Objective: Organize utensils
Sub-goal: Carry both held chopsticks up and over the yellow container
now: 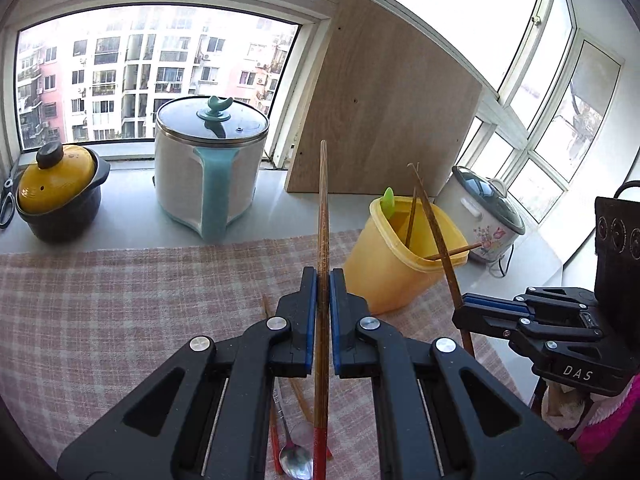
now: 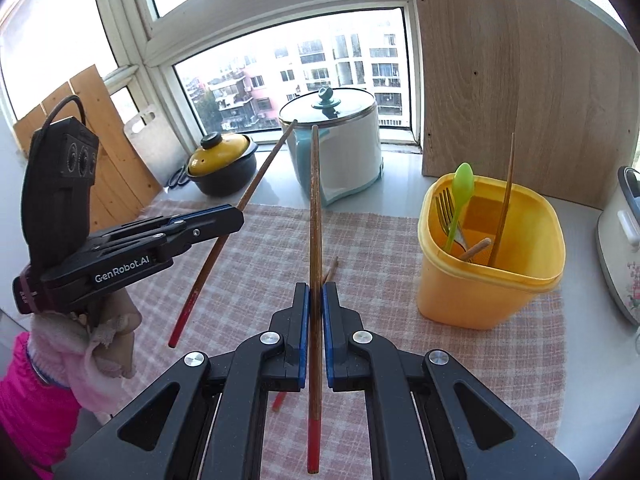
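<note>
Both grippers were matte black plastic with blue pads lining the inner faces of their fingers and round silver screws at the linkage joints. The left gripper bore white "GenRobot.AI" lettering on its side; the right gripper read "DAS". A black cable looped from the left unit's camera housing. The person wore bright pink sleeves with pale fuzzy cuffs.
</note>
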`<state>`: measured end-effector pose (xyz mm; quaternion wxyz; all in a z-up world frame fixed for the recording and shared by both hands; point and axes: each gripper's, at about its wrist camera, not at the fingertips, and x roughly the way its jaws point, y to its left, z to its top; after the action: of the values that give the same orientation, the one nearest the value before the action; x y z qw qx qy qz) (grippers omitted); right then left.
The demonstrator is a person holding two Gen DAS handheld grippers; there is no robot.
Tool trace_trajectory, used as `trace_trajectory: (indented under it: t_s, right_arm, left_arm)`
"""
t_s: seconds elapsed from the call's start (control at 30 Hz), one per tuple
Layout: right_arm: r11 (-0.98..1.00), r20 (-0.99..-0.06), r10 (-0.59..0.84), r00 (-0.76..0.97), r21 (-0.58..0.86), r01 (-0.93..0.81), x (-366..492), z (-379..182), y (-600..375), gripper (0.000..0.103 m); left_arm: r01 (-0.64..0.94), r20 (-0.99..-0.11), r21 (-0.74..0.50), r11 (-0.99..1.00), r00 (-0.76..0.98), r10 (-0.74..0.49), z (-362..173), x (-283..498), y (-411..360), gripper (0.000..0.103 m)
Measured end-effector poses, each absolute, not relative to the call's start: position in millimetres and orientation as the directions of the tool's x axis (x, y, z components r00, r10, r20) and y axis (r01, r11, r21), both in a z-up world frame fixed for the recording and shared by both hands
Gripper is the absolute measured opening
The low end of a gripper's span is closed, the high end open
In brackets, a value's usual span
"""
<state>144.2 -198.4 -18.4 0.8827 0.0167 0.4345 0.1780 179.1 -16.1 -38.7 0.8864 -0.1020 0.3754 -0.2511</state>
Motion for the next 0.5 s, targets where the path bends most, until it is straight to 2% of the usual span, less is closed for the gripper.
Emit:
trace_trajectory:
  t_s: [0.5]
  right_arm:
    - [0.950,-0.664,0.310,0.680,0.192,-0.246,135,39,-261,0.005]
  left_arm:
    - [0.445,-0.519,-0.407,0.797,0.606,-0.603,4,203,-75,0.004]
